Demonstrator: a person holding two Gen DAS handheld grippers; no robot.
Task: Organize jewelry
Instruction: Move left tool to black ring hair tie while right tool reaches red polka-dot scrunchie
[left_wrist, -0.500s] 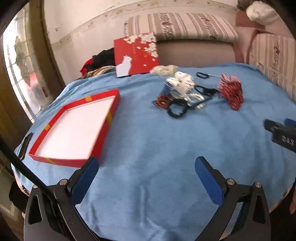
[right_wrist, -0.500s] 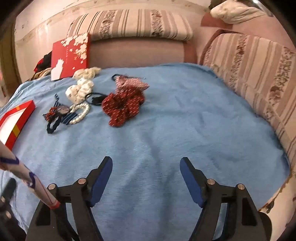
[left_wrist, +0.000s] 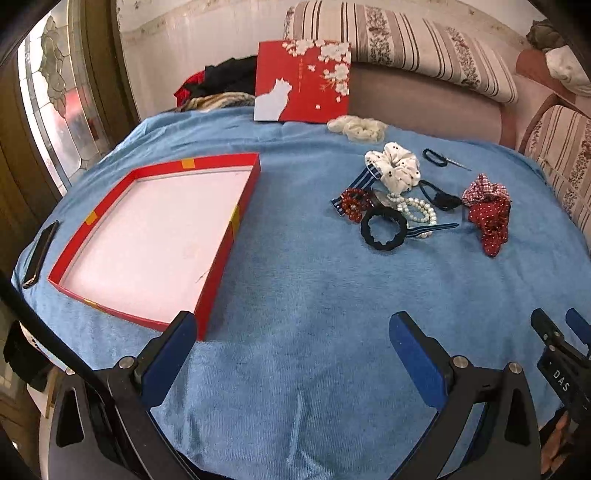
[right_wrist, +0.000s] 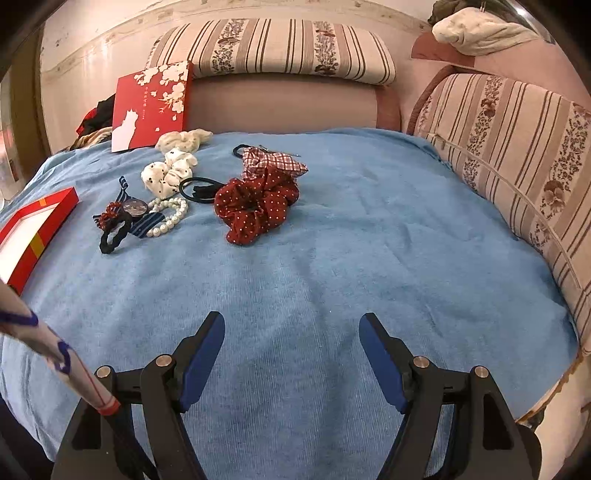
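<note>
A shallow red box (left_wrist: 243, 192) with a white floor lies open and empty on the blue cloth, left of my left gripper (left_wrist: 291, 332); its corner shows in the right wrist view as the red box (right_wrist: 55, 214). A heap of accessories lies farther back: a white dotted scrunchie (left_wrist: 397, 168), a pearl bracelet (left_wrist: 417, 210), a black wavy hair tie (left_wrist: 384, 229) and a red dotted scrunchie (right_wrist: 255, 205). Both my left gripper and my right gripper (right_wrist: 291, 332) hover open over bare cloth with nothing between the fingers.
The red lid (left_wrist: 303, 86) with white blossoms leans against the striped sofa back (right_wrist: 273, 48). A dark phone (left_wrist: 40, 254) lies at the cloth's left edge. A cream scrunchie (left_wrist: 358, 127) sits by the lid. Sofa cushions (right_wrist: 517, 155) border the right side.
The left wrist view has swung left, so the box and the heap now sit farther right in frame. The right gripper has hardly moved. Both stay open.
</note>
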